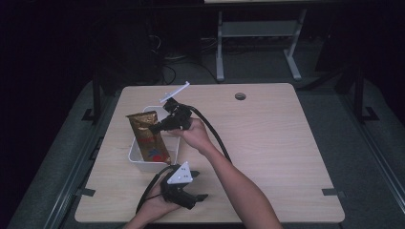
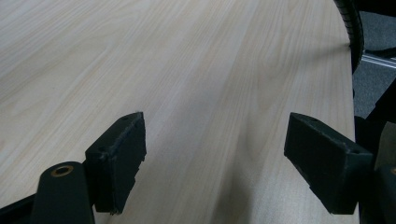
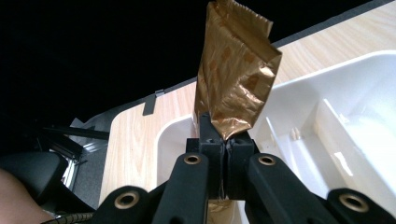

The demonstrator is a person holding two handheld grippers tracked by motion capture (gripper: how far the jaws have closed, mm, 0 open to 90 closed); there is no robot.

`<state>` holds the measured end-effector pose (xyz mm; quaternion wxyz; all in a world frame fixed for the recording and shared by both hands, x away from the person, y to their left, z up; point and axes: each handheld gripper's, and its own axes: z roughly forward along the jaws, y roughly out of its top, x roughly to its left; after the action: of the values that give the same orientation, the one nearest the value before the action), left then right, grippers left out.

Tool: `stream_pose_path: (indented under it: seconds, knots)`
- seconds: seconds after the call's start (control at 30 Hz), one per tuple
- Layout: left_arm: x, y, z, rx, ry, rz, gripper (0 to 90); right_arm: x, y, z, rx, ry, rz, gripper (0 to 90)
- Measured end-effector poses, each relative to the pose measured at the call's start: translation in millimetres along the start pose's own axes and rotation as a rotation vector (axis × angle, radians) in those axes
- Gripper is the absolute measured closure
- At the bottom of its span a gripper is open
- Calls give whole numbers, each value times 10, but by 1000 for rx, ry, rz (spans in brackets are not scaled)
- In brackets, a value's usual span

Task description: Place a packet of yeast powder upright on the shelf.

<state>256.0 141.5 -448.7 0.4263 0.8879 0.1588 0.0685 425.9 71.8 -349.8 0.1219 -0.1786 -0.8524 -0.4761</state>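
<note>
Step in hand, as judged: placing of a gold foil pouch (image 1: 147, 137) into a white plastic bin (image 1: 135, 161), with the pouch held partly inside the bin and not yet released.

Right gripper (image 1: 161, 127): fingers closed tight on the pouch, pinching the foil at its mid-height; seen plainly in the right gripper view, where the pouch (image 3: 235, 74) rises upright above the clamped fingers (image 3: 211, 140). Held over the bin, just above its right rim, by the person's right hand (image 1: 195, 134).

Left gripper (image 1: 197, 186): fingers spread wide with nothing between them; in the left gripper view, bare tabletop (image 2: 196, 70) between the two fingers (image 2: 122, 154). Resting in front of the bin, near its front wall, toward the person.

Pouch: standing roughly upright, slightly tilted, lower end inside the bin, upper end well above the rim. Contact between pouch base and bin floor not determinable.

Bin: on the tabletop (image 1: 267, 157), left of centre. Interior in the right gripper view (image 3: 336, 140) showing moulded ribs; no other contents made out.

Next move, as judged: lowering until the pouch is supported by the bin floor or wall, then opening of the right fingers and a clear withdrawal upward without dragging the foil. Risk: pouch tipping over the rim on release.

Count: pouches, one. Bins, one. Grippers, two.
</note>
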Motion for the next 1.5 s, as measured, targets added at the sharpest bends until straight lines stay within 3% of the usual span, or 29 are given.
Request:
stream_pose_path:
  seconds: [0.97,1.3,1.5]
  knots:
    - [-1,-5,2,1,-5,-1,202,-58,-209,158,-16,20,22,870]
    - [-2,-8,12,1,-7,-5,202,-80,-236,98,-15,5,33,833]
    - [-4,-9,15,-1,-6,-7,202,-79,-243,67,-11,-7,37,756]
